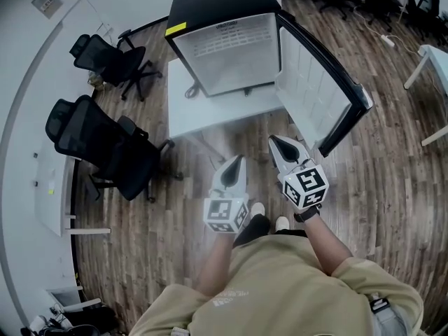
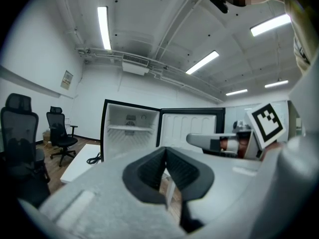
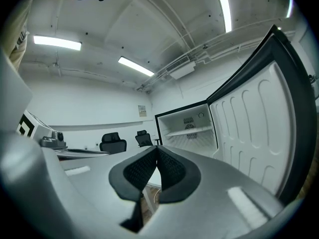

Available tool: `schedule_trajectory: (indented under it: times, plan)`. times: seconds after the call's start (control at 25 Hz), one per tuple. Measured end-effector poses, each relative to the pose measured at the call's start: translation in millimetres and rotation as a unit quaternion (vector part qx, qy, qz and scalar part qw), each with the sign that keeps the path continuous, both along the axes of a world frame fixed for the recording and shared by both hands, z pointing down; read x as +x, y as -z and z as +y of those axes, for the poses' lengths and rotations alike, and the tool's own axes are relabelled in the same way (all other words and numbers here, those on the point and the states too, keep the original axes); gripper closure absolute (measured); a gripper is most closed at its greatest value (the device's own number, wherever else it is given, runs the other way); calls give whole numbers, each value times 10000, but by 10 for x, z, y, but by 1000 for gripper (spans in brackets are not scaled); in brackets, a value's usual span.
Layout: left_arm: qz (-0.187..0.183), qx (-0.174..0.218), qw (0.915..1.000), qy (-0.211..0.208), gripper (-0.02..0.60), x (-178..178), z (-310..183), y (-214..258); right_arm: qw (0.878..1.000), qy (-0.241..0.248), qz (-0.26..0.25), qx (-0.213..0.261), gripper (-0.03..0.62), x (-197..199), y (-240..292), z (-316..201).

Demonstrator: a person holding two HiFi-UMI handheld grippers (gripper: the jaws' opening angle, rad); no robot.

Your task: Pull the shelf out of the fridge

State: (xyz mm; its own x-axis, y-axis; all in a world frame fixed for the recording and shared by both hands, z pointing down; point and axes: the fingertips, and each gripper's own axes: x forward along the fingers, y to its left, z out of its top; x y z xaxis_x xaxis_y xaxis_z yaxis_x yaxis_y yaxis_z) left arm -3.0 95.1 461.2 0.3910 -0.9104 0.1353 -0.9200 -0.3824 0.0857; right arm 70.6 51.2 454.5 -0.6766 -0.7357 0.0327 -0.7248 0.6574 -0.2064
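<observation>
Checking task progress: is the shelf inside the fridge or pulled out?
Inside. The shelf spans the open mini fridge wall to wall; left gripper and right gripper are shut, empty, short of it.

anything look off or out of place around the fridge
Nothing spilled, broken or crooked. The fridge stands upright on the white table, its door swung wide open, and the shelf sits level inside. The only loose thing is a black cord lying on the table beside the fridge.
</observation>
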Motion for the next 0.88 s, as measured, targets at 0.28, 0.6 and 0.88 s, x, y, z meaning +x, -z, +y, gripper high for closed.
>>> schedule_trajectory:
  times: [0.28,0.6,0.88]
  plan:
    - [185,53,9996,-193,580,-157,-249,9,9998,46,203,20,589,-299,8,-143]
    - [381,234,9987,-255,580,-689,-648,103,9988,240,345,238,589,-984,176,-506]
    - [587,191,9981,-83,580,-1242,-988,-36,9983,69,582,-17,589,-1192,-52,-739]
